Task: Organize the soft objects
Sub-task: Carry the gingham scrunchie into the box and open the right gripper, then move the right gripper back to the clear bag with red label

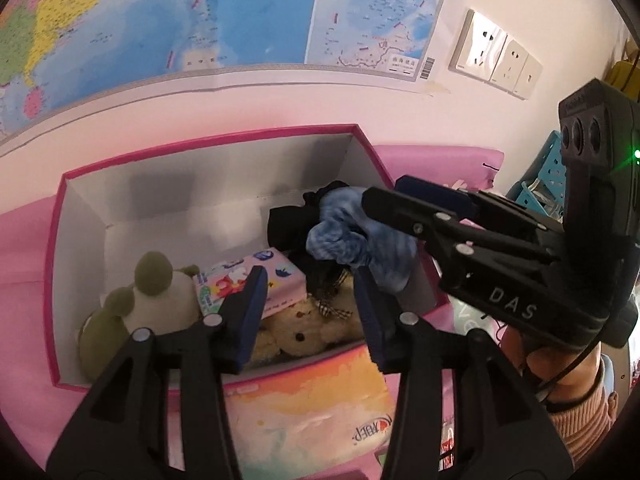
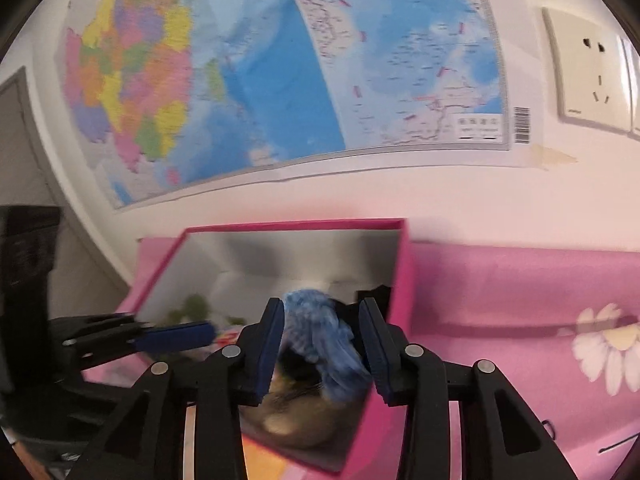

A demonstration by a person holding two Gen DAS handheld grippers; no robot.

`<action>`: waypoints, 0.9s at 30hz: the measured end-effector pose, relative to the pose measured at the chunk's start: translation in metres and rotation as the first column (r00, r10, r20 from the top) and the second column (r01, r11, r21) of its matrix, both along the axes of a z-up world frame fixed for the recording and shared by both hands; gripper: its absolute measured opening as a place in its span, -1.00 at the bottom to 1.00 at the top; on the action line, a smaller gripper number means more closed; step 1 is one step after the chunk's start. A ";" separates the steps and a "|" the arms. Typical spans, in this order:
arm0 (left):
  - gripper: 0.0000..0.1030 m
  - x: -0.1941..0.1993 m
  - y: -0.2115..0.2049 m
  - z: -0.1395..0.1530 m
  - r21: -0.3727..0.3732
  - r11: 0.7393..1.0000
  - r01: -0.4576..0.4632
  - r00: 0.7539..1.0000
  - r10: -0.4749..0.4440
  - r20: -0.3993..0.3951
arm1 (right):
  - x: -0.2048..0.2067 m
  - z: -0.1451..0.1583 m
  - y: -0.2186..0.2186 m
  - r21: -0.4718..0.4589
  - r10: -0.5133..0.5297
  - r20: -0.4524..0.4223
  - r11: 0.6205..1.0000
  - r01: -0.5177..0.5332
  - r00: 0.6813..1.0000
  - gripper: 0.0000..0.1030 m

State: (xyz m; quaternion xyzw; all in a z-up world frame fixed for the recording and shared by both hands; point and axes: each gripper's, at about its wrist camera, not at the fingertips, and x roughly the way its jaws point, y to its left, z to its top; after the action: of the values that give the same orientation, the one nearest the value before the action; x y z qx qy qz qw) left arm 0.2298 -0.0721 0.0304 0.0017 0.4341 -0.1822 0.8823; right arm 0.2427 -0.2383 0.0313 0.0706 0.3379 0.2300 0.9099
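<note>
A pink box [image 1: 216, 138] with white inner walls holds a green and cream plush [image 1: 148, 292], a pink tissue pack [image 1: 276, 276], a yellow plush [image 1: 304, 328] and dark cloth [image 1: 288, 220]. A fuzzy blue soft item [image 1: 352, 240] hangs over the box's right end. My left gripper [image 1: 308, 312] is open and empty above the box's near wall. My right gripper [image 2: 322, 350] reaches in from the right; its jaws stand apart with the blue item [image 2: 320, 332] between them, and contact is unclear through blur. The box [image 2: 400, 280] also shows in the right wrist view.
The box sits on a pink cloth [image 2: 520, 280] with a daisy print [image 2: 612, 344]. A colourful printed bag [image 1: 304, 412] lies in front of the box. A map [image 1: 240, 12] and wall sockets [image 1: 496, 56] are on the wall behind. A teal basket [image 1: 548, 176] stands at right.
</note>
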 end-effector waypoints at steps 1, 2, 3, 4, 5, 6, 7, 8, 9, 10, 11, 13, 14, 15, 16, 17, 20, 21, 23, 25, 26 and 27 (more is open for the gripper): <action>-0.10 -0.003 0.001 0.000 0.005 1.000 -0.001 1.000 0.000 0.011 | -0.001 0.000 -0.001 -0.002 0.002 0.005 1.000 -0.002 1.000 -0.22; -0.10 -0.005 0.002 0.001 0.006 1.000 -0.003 1.000 0.003 0.016 | -0.004 0.001 -0.001 -0.010 0.004 0.018 1.000 -0.004 1.000 -0.22; -0.10 -0.008 0.004 0.002 0.001 1.000 0.000 1.000 0.000 0.019 | -0.007 0.002 -0.002 -0.018 0.004 0.029 1.000 -0.003 1.000 -0.22; -0.10 -0.011 0.005 0.002 -0.008 1.000 0.004 1.000 -0.004 0.022 | -0.010 0.003 -0.002 -0.023 0.005 0.037 1.000 -0.004 0.999 -0.22; -0.10 -0.013 0.006 0.003 -0.016 1.000 0.006 1.000 -0.006 0.025 | -0.014 0.004 -0.003 -0.018 0.009 0.041 1.000 -0.008 0.999 -0.22; -0.10 -0.017 0.007 0.005 -0.022 1.000 0.010 0.999 -0.010 0.031 | -0.017 0.005 -0.004 -0.014 0.010 0.043 1.000 -0.009 0.999 -0.22; -0.10 -0.021 0.008 0.007 -0.029 0.999 0.017 0.999 -0.016 0.038 | -0.020 0.006 -0.006 -0.012 0.013 0.046 1.000 -0.013 0.999 -0.22; -0.10 -0.025 0.009 0.008 -0.035 0.999 0.021 0.999 -0.019 0.042 | -0.024 0.006 -0.007 -0.014 0.018 0.048 1.000 -0.017 0.999 -0.22; -0.10 -0.028 0.010 0.009 -0.040 0.999 0.025 0.999 -0.023 0.045 | -0.025 0.006 -0.006 -0.016 0.020 0.049 1.000 -0.019 0.999 -0.22; -0.10 -0.032 0.012 0.010 -0.046 0.999 0.029 0.998 -0.026 0.049 | -0.027 0.006 -0.007 -0.017 0.023 0.050 1.000 -0.022 0.998 -0.22; -0.10 -0.036 0.013 0.012 -0.050 0.998 0.032 0.998 -0.030 0.053 | -0.029 0.006 -0.008 -0.017 0.025 0.052 1.000 -0.024 0.998 -0.22; -0.10 -0.045 0.016 0.015 -0.062 0.997 0.041 0.997 -0.037 0.063 | -0.033 0.006 -0.011 -0.014 0.029 0.049 0.999 -0.029 0.998 -0.22; -0.10 -0.048 0.017 0.016 -0.064 0.997 0.043 0.997 -0.039 0.069 | -0.035 0.006 -0.012 -0.010 0.031 0.047 0.999 -0.031 0.998 -0.22; -0.10 -0.054 0.018 0.017 -0.069 0.996 0.048 0.996 -0.042 0.077 | -0.037 0.006 -0.012 -0.006 0.033 0.047 0.999 -0.032 0.998 -0.22; -0.09 -0.059 0.020 0.019 -0.076 0.996 0.057 0.995 -0.050 0.082 | -0.039 0.007 -0.012 -0.002 0.035 0.045 0.999 -0.035 0.998 -0.22; -0.09 -0.063 0.021 0.020 -0.080 0.995 0.062 0.995 -0.056 0.086 | -0.043 0.007 -0.014 0.004 0.038 0.046 0.999 -0.038 0.998 -0.22; -0.08 -0.082 0.026 0.024 -0.090 0.992 0.084 0.991 -0.074 0.109 | -0.056 0.012 -0.017 0.022 0.050 0.060 0.998 -0.052 0.997 -0.22; -0.08 -0.087 0.028 0.025 -0.091 0.992 0.089 0.990 -0.079 0.114 | -0.061 0.013 -0.018 0.028 0.056 0.065 0.998 -0.058 0.996 -0.22; -0.08 -0.098 0.031 0.025 -0.096 0.990 0.102 0.988 -0.090 0.123 | -0.075 0.017 -0.020 0.040 0.077 0.075 0.996 -0.080 0.994 -0.21; -0.07 -0.110 0.036 0.022 -0.099 0.989 0.106 0.987 -0.093 0.128 | -0.087 0.018 -0.022 0.045 0.096 0.081 0.994 -0.100 0.992 -0.20; -0.07 -0.114 0.039 0.021 -0.106 0.989 0.108 0.988 -0.094 0.125 | -0.096 0.017 -0.023 0.051 0.111 0.081 0.992 -0.116 0.990 -0.20; -0.07 -0.119 0.041 0.018 -0.112 0.988 0.106 0.988 -0.093 0.121 | -0.101 0.016 -0.023 0.054 0.121 0.080 0.991 -0.125 0.989 -0.19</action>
State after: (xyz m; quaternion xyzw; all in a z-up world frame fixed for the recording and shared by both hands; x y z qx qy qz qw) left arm 0.1110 -0.0306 0.0488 -0.0180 0.3703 -0.2511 0.8941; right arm 0.1414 -0.2608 0.0477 0.0675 0.2994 0.2981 0.9038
